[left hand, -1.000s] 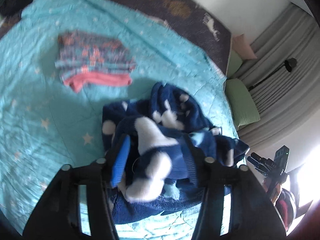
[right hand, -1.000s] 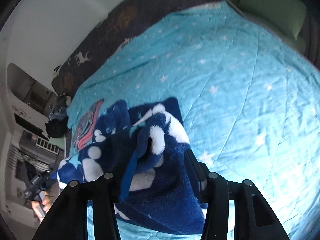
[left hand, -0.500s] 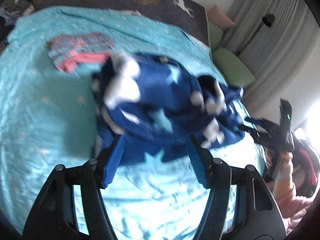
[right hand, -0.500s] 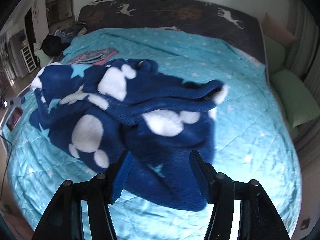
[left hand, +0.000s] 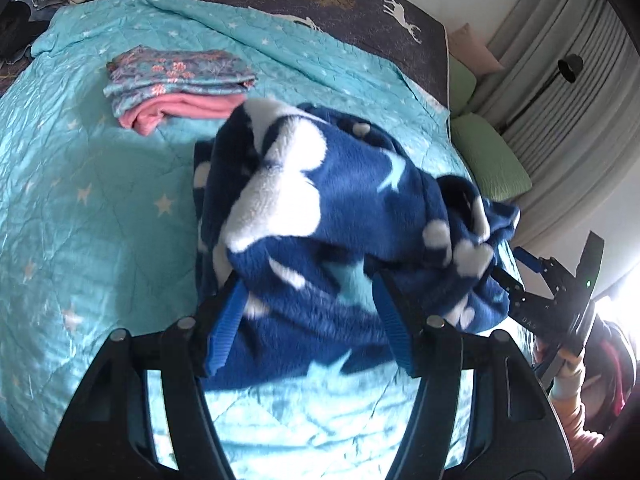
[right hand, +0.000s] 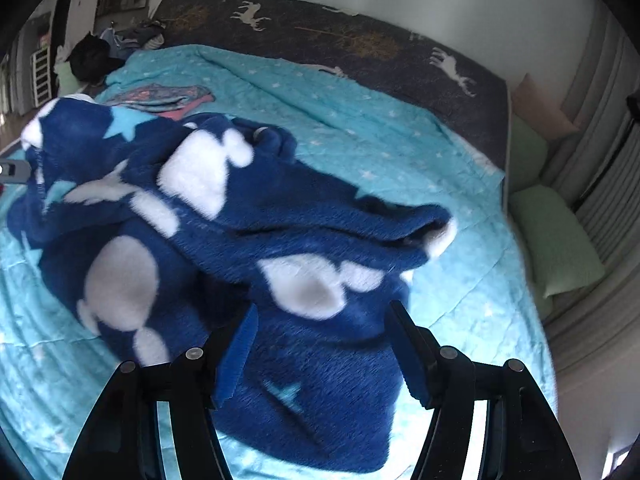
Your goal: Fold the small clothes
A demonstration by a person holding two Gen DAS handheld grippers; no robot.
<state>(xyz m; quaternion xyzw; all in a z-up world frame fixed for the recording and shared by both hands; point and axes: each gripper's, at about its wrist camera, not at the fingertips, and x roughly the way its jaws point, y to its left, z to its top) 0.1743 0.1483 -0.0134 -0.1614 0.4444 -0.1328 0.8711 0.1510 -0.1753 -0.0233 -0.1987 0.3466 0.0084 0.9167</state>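
Observation:
A dark blue fleece garment (left hand: 340,216) (right hand: 248,248) with white patches and pale blue stars lies crumpled on the turquoise star bedspread (left hand: 80,208) (right hand: 400,140). My left gripper (left hand: 310,316) is open over its near edge, and the fleece lies loose between the blue pads (left hand: 226,330) without being pinched. My right gripper (right hand: 320,344) hovers over the garment's other side. Its jaws are opening, with fleece under them and no pad pressing on it. In the left wrist view, the right gripper (left hand: 512,270) shows at the garment's right end, carried by a person's hand (left hand: 560,380).
A folded pile of floral teal and pink clothes (left hand: 180,80) (right hand: 164,96) sits at the far left of the bed. A dark deer-print sheet (left hand: 320,0) runs along the back, with green pillows (right hand: 560,248) and curtains (left hand: 560,92) at the right. Dark clothes (right hand: 92,60) lie heaped at the far left corner.
A second ago each gripper had fleece bunched between its fingers. Both have let go and widened, and the garment now lies spread and lower on the bed. The right gripper has rolled.

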